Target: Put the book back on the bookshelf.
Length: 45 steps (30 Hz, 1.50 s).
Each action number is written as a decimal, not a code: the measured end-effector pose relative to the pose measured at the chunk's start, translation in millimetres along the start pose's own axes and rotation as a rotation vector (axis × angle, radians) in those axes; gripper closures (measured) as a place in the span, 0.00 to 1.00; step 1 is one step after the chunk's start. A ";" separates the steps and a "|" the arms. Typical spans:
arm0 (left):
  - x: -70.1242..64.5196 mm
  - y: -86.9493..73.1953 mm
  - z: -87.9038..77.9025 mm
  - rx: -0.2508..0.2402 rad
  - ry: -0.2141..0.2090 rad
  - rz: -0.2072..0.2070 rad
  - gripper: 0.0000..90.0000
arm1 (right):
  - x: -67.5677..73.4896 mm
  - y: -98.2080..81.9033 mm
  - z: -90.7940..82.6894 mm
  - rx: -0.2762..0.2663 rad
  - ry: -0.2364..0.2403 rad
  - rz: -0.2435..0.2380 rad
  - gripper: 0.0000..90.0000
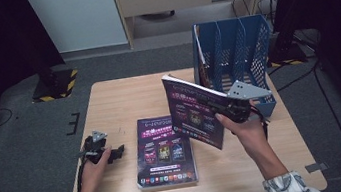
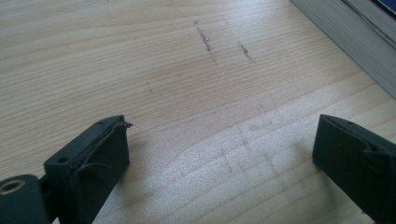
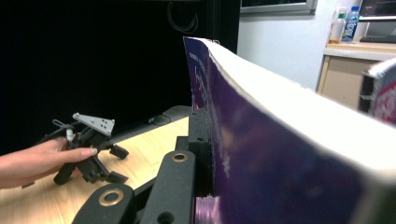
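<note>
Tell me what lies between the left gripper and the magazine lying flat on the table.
Bare wood: the high view shows nothing between the left gripper and the flat magazine.

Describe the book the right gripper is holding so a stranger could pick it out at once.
Start at the wooden table and find the blue mesh file rack at its far right corner. Just in front of the rack, the right gripper holds a purple-covered book lifted off the table and tilted. Its twin, the other purple book, lies flat on the table near the front edge.
</note>
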<state>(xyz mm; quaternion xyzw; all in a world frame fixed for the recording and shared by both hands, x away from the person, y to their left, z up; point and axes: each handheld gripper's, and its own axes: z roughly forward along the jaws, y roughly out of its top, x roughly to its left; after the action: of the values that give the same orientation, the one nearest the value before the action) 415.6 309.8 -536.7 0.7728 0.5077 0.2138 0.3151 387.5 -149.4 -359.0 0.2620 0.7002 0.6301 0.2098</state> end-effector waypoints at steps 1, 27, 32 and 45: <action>-0.1 -0.1 -0.1 0.000 0.001 -0.001 0.03 | -0.5 -0.9 -1.2 0.002 -0.001 -0.001 0.92; -0.6 0.0 0.2 0.003 -0.002 0.001 0.02 | -29.4 -20.8 -73.6 0.002 -0.108 0.037 0.92; -0.7 0.0 0.2 0.003 -0.002 0.001 0.02 | -33.6 -20.8 -81.8 0.012 -0.122 0.030 0.92; -0.7 0.0 0.2 0.003 -0.001 0.000 0.02 | -45.4 -18.4 -110.9 0.026 -0.164 0.034 0.92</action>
<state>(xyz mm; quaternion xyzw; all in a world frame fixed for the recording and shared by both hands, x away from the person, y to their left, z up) 415.4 309.1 -536.9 0.7735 0.5078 0.2126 0.3141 351.6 -265.0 -365.8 0.3274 0.6841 0.6009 0.2525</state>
